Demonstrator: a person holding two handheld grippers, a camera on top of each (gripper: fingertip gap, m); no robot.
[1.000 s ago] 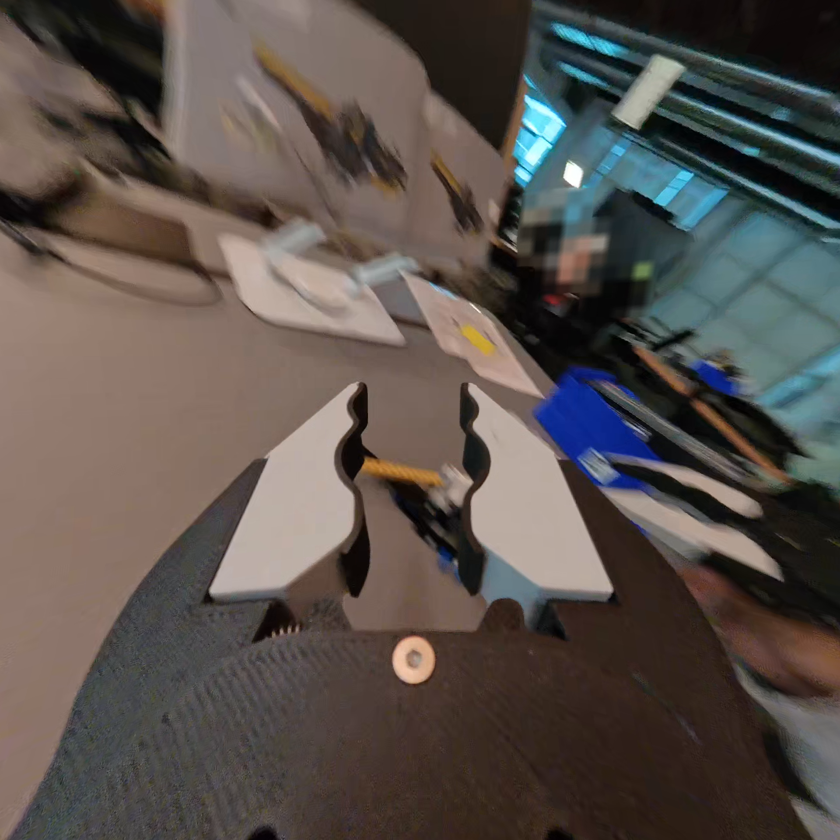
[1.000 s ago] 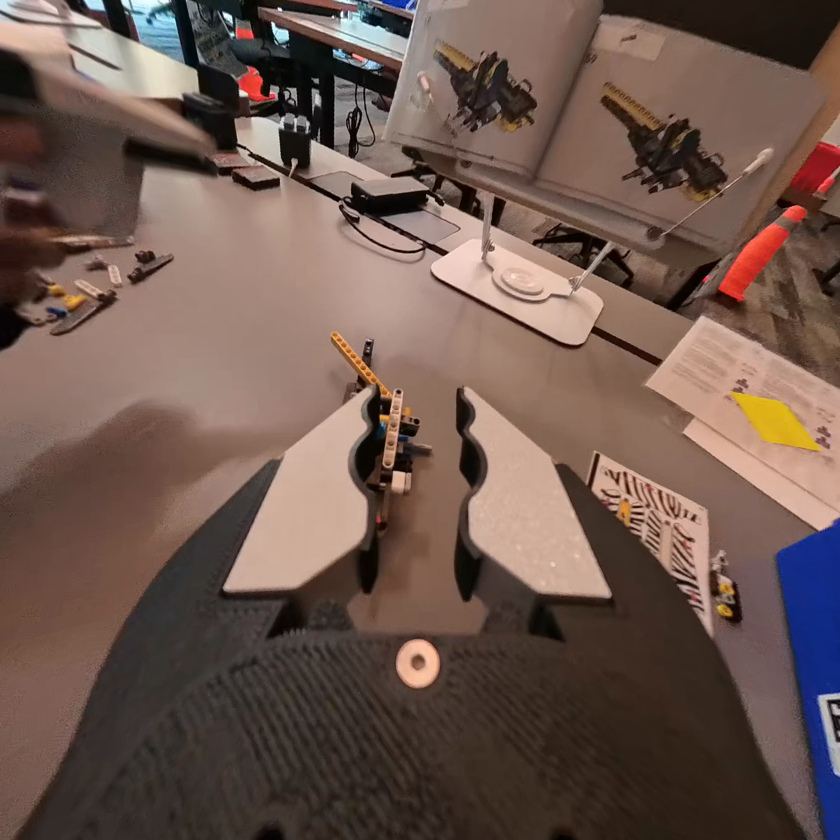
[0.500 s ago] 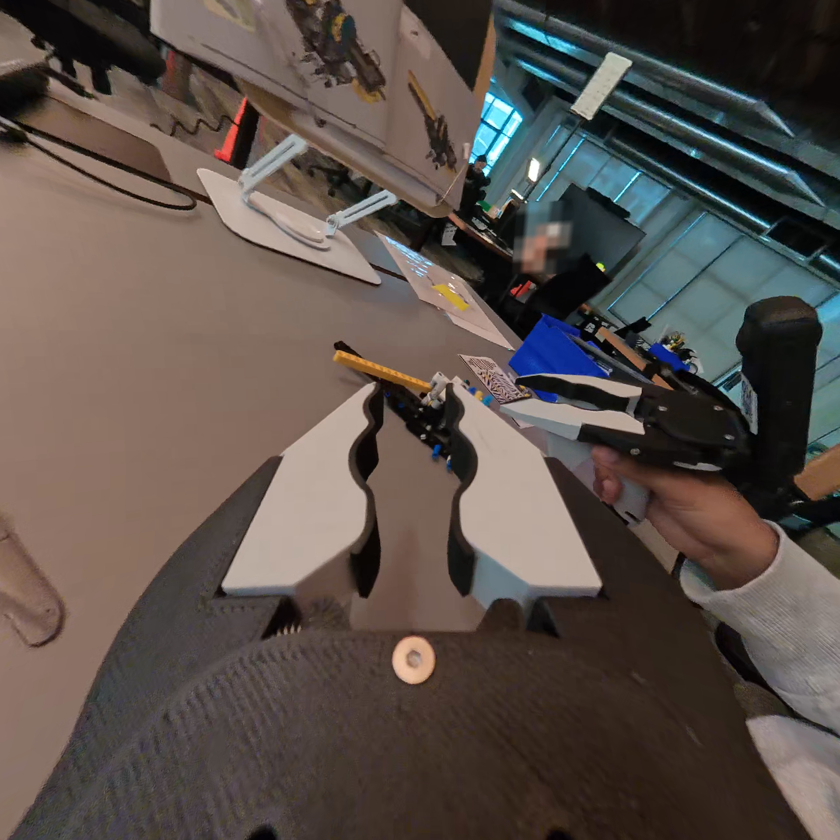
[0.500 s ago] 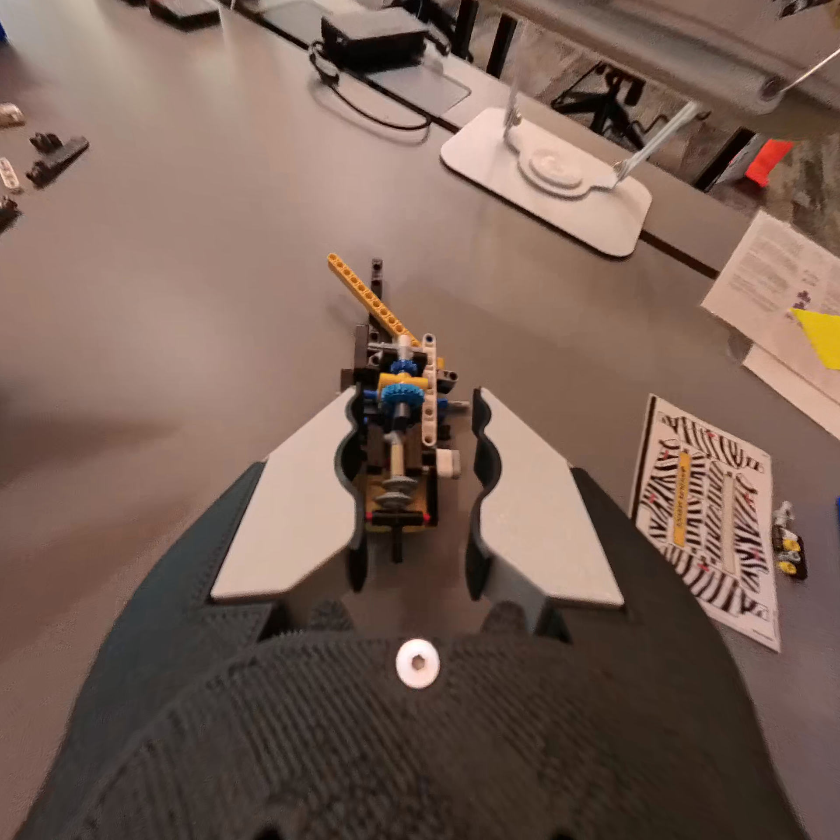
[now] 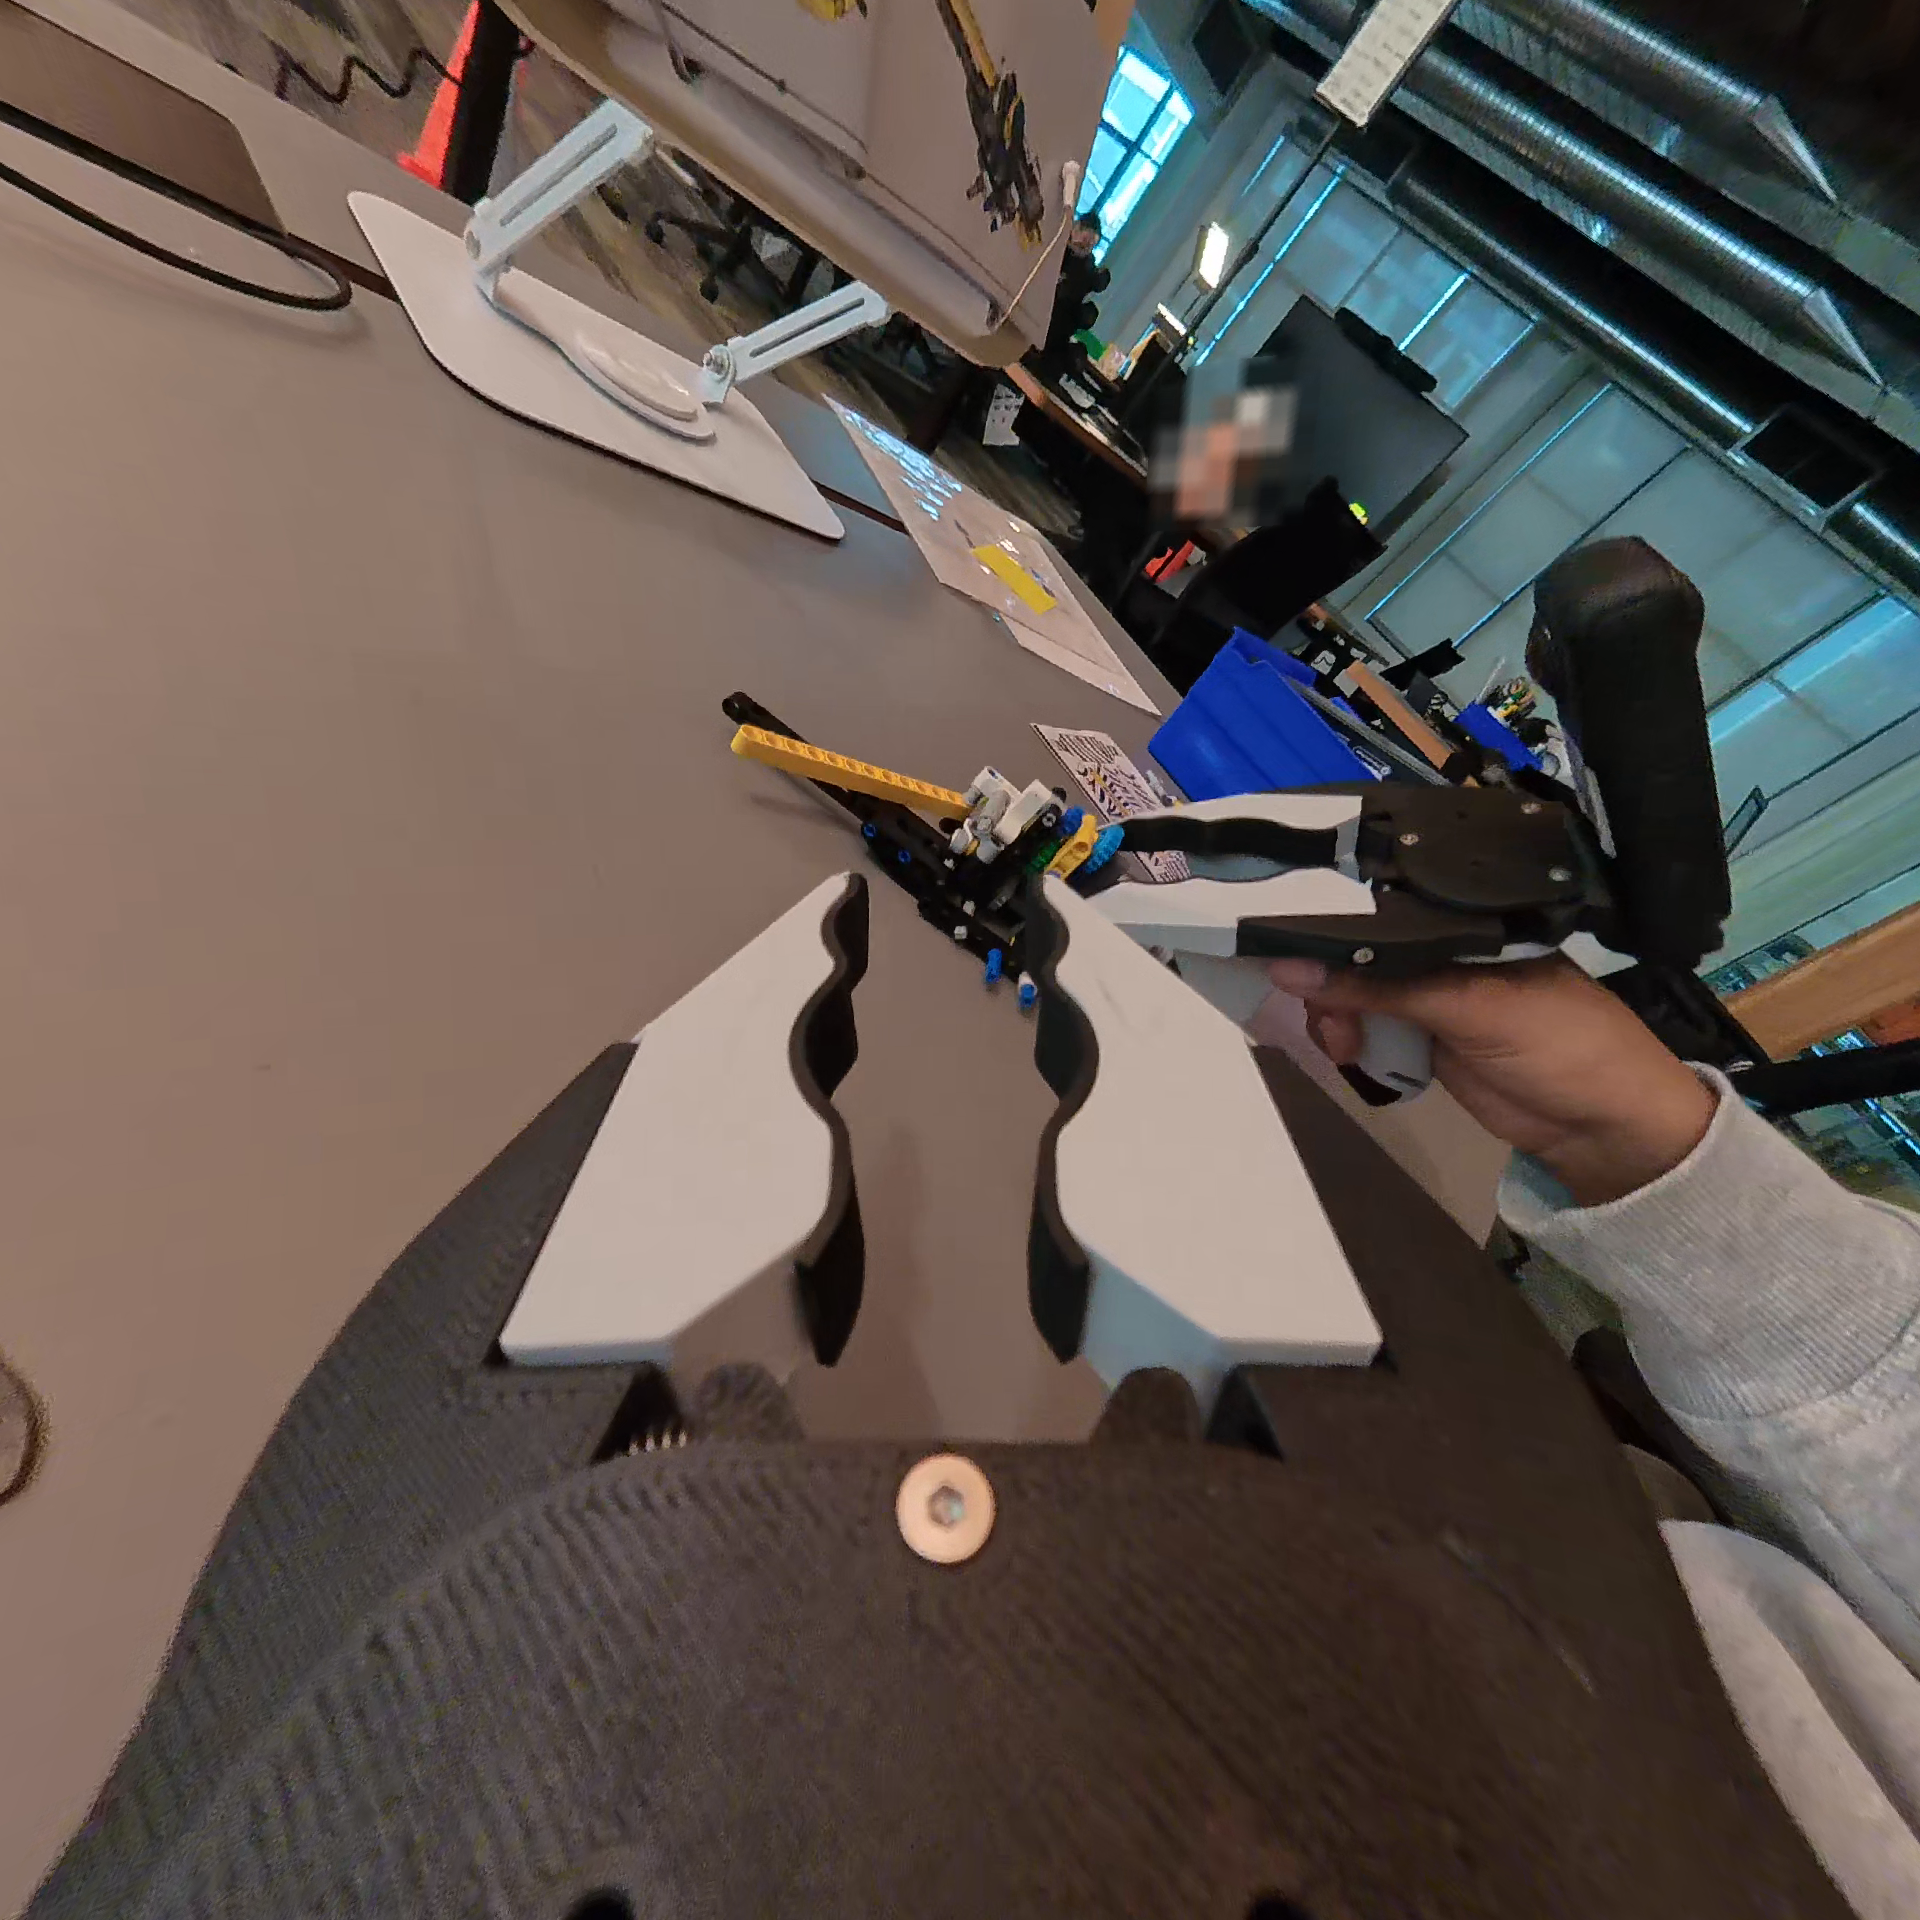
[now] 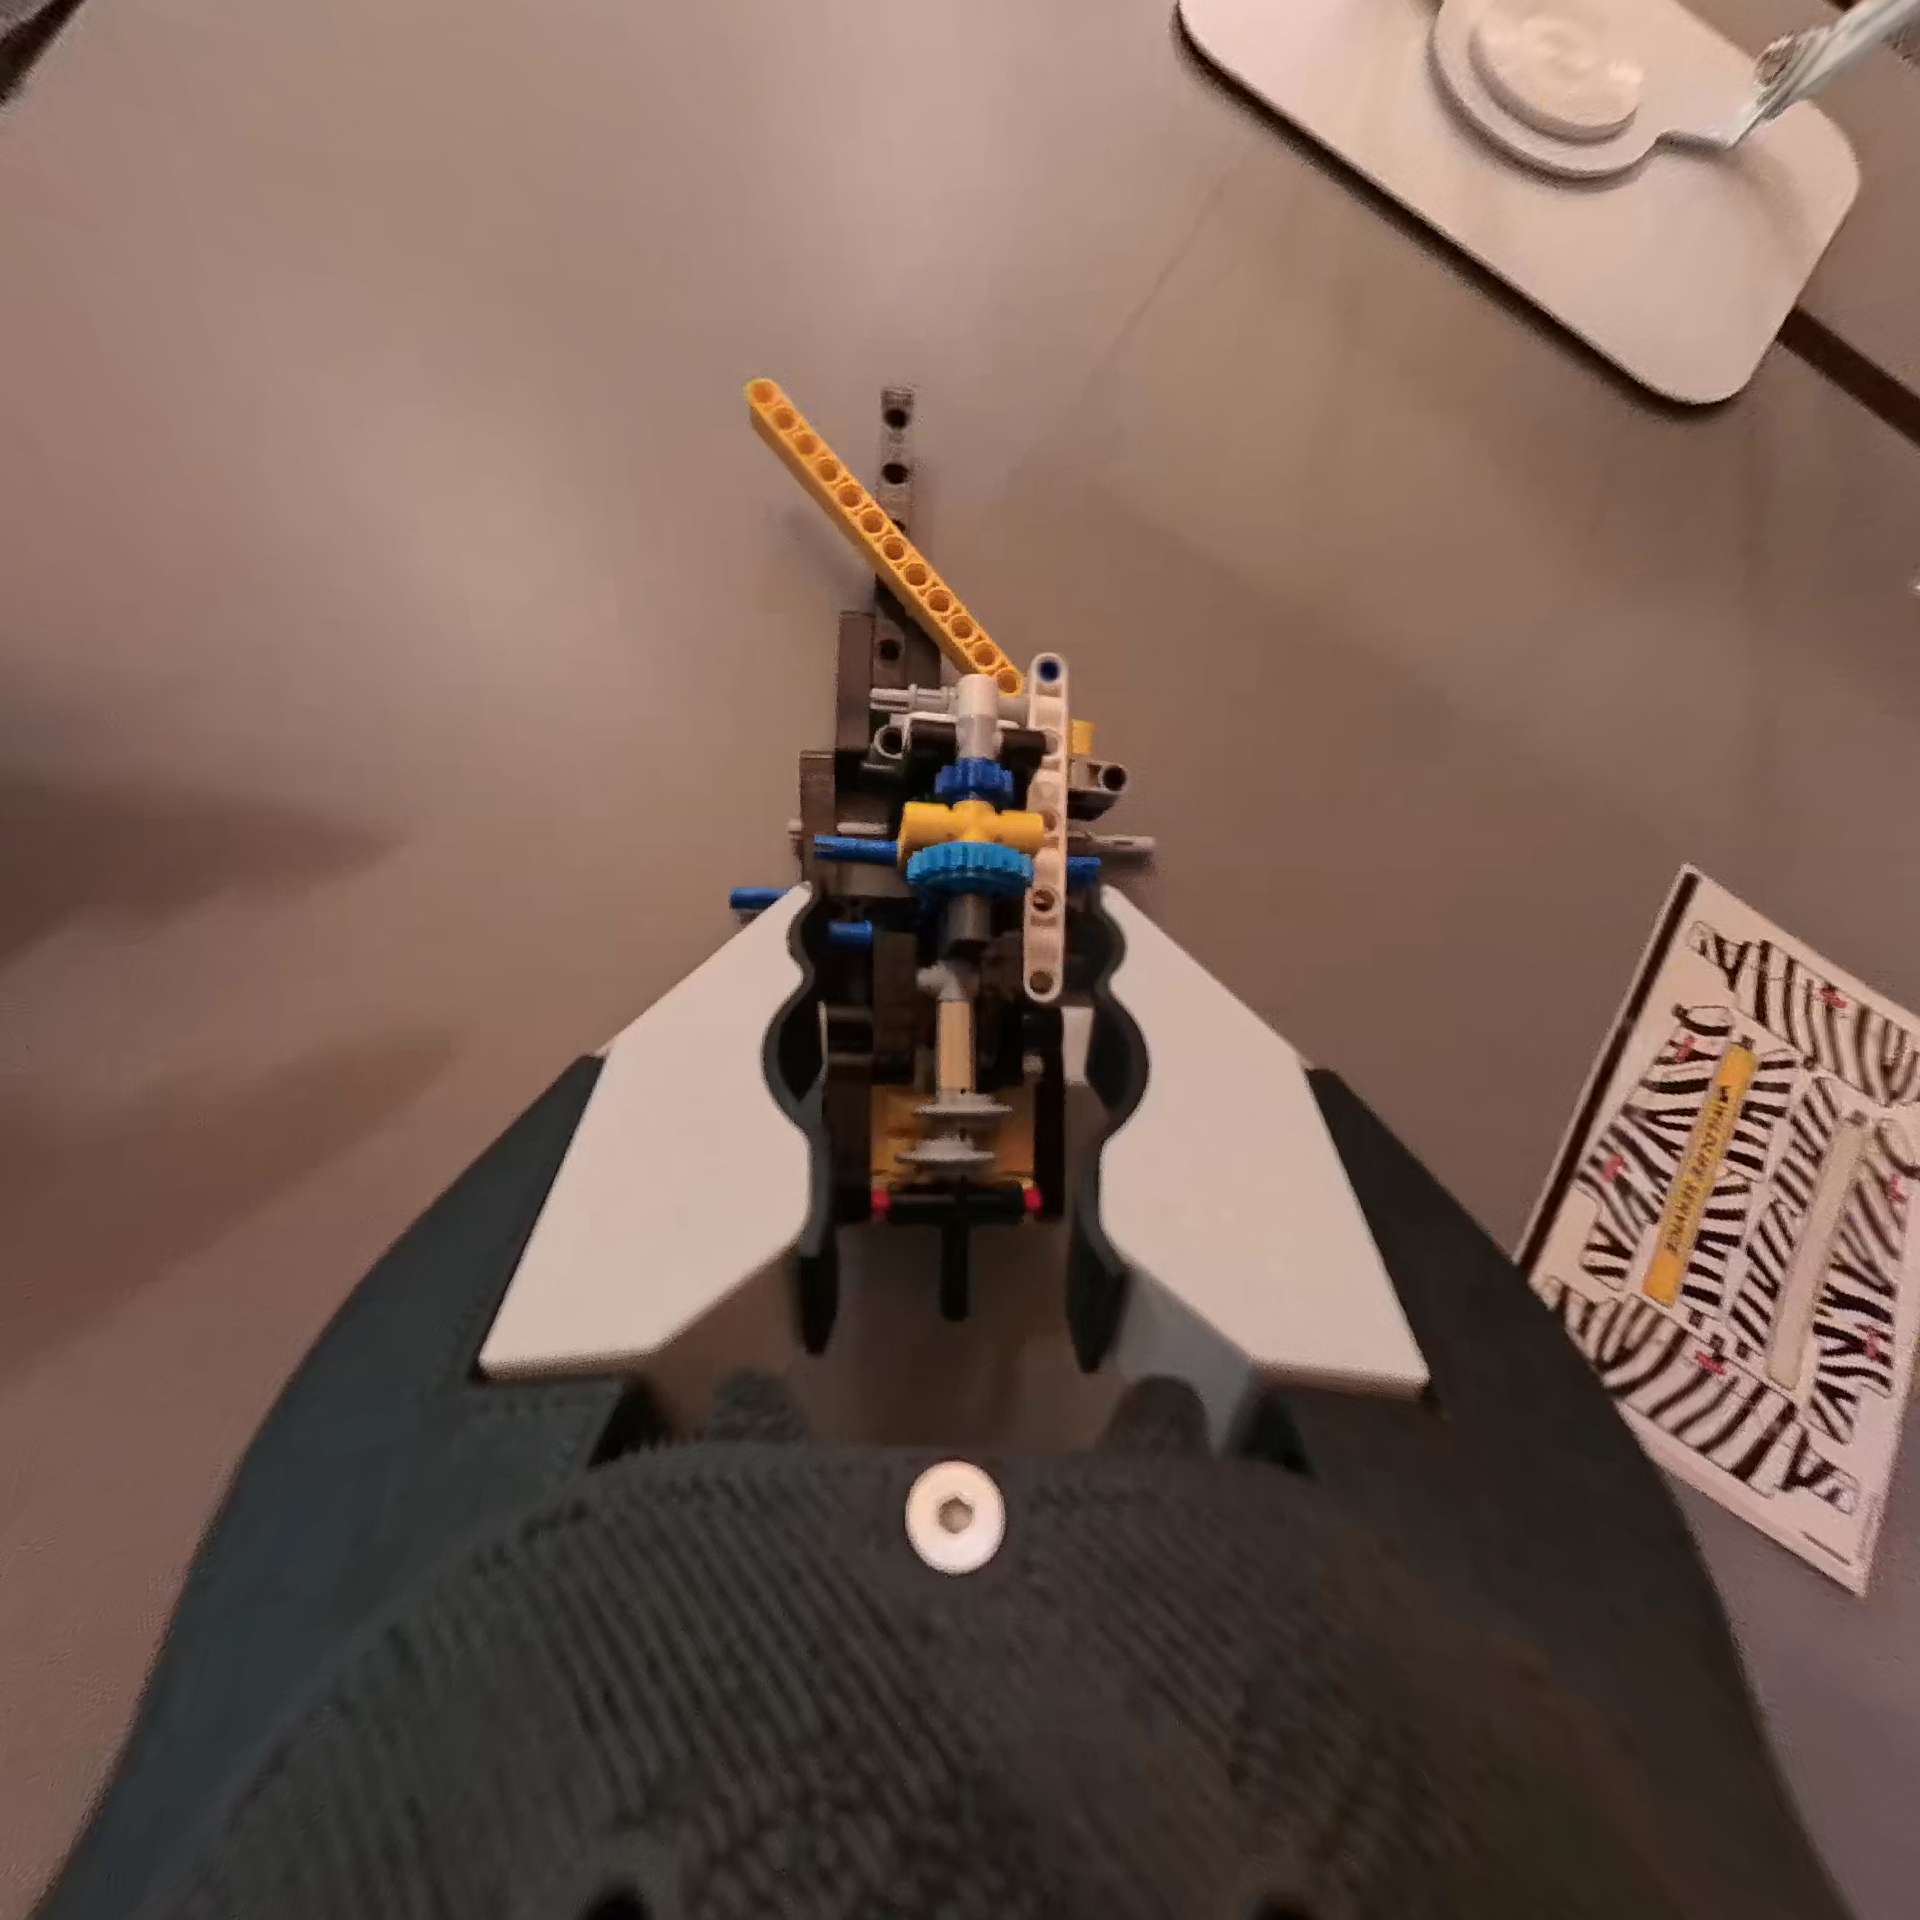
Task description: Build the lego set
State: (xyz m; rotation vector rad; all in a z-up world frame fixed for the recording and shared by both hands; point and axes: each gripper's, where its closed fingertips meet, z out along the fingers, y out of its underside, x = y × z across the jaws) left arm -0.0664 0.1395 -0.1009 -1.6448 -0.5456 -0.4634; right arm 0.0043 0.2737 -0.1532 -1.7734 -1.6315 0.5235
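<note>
A partly built lego model point(image 6: 961, 831) lies on the grey table point(image 6: 416, 520). It has a black frame, blue gears, a white beam and a long yellow beam point(image 6: 883, 540) pointing away. My right gripper point(image 6: 956, 909) is open and low over the table, its two fingers either side of the model's near end. I cannot tell if they touch it. In the left wrist view the model point(image 5: 935, 831) lies just beyond my open, empty left gripper point(image 5: 948, 904). The right gripper point(image 5: 1195, 862), held by a hand point(image 5: 1455, 1049), reaches in from the right.
A white book stand base point(image 5: 582, 353) with an open instruction book point(image 5: 831, 83) stands at the back. A zebra-striped sticker sheet point(image 6: 1714, 1195) lies right of the model. Papers with a yellow note point(image 5: 1008, 571) and a blue bin point(image 5: 1236, 727) sit further right.
My right gripper has moved forward and down, so the model now sits between its fingers. My left gripper has swung round to face the model and come closer.
</note>
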